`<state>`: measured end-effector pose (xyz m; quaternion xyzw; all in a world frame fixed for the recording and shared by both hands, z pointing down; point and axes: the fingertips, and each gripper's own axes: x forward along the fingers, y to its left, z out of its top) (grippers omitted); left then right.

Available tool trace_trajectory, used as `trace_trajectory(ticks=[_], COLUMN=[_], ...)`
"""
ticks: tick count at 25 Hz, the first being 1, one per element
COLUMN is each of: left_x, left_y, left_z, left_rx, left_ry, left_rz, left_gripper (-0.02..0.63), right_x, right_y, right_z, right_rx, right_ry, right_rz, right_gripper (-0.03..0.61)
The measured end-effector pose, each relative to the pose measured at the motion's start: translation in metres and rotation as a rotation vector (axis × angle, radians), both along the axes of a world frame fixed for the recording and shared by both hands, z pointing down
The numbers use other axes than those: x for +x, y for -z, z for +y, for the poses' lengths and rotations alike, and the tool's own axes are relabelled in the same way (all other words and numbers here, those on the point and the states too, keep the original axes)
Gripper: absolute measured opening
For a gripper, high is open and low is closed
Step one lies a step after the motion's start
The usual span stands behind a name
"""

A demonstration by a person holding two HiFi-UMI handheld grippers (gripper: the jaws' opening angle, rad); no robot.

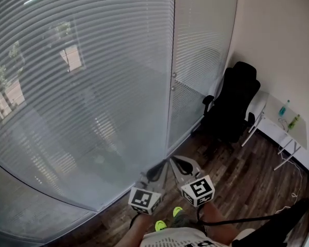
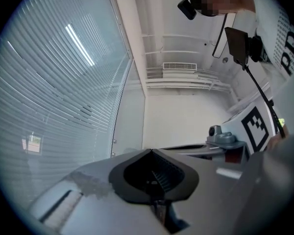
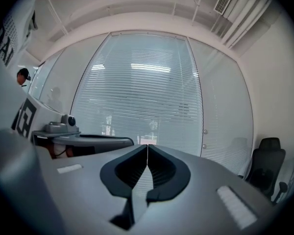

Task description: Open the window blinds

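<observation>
We keep the left gripper and right gripper, fingers clenched empty, near the lowered blinds; a black chair stands well to the right.

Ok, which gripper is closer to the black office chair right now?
Right. The right gripper is held low in front of the person, on the side toward the black office chair; the left gripper sits just beside it, farther from the chair.

1. Two grippers: left, right.
2. Two marker cubes, one on each gripper.
3. Two blinds: one wide, one narrow.
4. One black chair.
5. One white bench.
6. Two bottles on the bench: blue, green.
</observation>
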<state>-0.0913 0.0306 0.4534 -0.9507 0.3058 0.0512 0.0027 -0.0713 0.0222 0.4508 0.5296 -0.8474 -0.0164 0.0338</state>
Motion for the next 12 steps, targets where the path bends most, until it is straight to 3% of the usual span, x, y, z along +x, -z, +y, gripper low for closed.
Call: trace_trajectory(ticks=[12], left_x=[0.022], left_y=[-0.003], left_z=[-0.051], left_rx=[-0.008], left_ry=[0.058], left_rz=[0.008], left_gripper=[0.003], right_x=[0.025], right_y=[-0.009], right_z=[-0.049], right_rx=[-0.016], right_ry=[0.041], right_rz=[-0.007], right_gripper=[0.011])
